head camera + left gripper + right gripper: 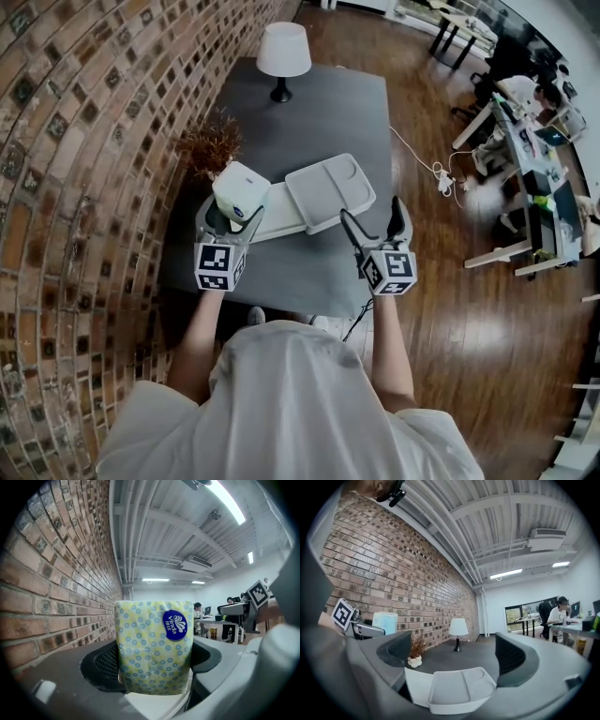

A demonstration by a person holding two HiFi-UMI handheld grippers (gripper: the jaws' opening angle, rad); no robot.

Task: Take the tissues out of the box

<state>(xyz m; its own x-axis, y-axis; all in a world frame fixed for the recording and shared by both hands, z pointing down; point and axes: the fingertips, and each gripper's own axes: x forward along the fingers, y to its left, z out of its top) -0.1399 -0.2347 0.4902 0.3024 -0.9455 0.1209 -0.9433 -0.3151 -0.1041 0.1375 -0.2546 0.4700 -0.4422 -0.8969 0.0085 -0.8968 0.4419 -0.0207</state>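
Left gripper (232, 216): my fingers are clamped on the tissue pack (152, 653), one on each side.
Tissue pack: upright between those fingers, in a yellow wrap with blue dots and a round blue label.
Right gripper (454, 656): my fingers stand wide apart with nothing between them.
White box (459, 691): on the grey table (328, 112), just ahead of and below my right fingers.
Lamp (458, 629): well beyond the right fingertips.

Brick wall (84, 141), wooden floor (450, 309), dark table (328, 122), white lamp (283, 54).
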